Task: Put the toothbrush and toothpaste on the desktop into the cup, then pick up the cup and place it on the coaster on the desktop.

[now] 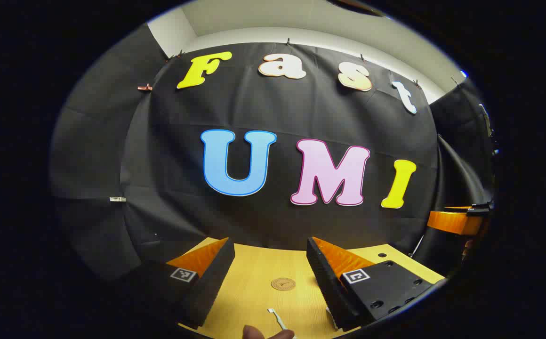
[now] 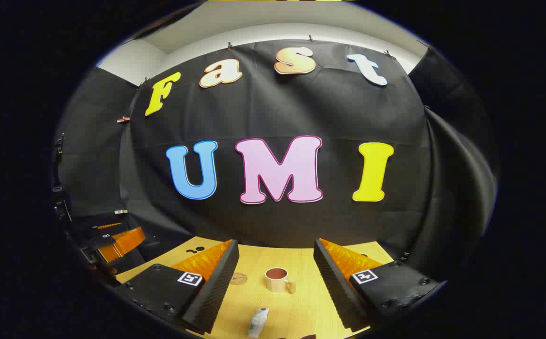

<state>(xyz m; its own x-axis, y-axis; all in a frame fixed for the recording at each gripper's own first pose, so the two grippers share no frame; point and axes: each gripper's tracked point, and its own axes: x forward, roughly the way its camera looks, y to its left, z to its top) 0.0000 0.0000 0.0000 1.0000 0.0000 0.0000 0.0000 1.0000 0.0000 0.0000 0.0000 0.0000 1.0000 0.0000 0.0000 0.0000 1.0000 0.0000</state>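
On the desktop (image 2: 296, 310) — cup (image 2: 277, 279) right of coaster (image 2: 238, 278), toothpaste (image 2: 258, 322) nearer

Left gripper (image 1: 270, 278) and right gripper (image 2: 275, 278) both hover with jaws spread wide; probably fingertips (image 1: 268, 333) at near edge.

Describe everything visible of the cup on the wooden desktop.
The cream-coloured cup with a reddish-brown inside looks ceramic. It stands upright on the pale wooden desktop, its mouth open and nothing visible in it. A short, stubby handle sticks out on the right of the right gripper view. It sits apart from the round brown coaster to its left and the white toothpaste tube lying nearer the camera. Nothing touches it but the desktop.
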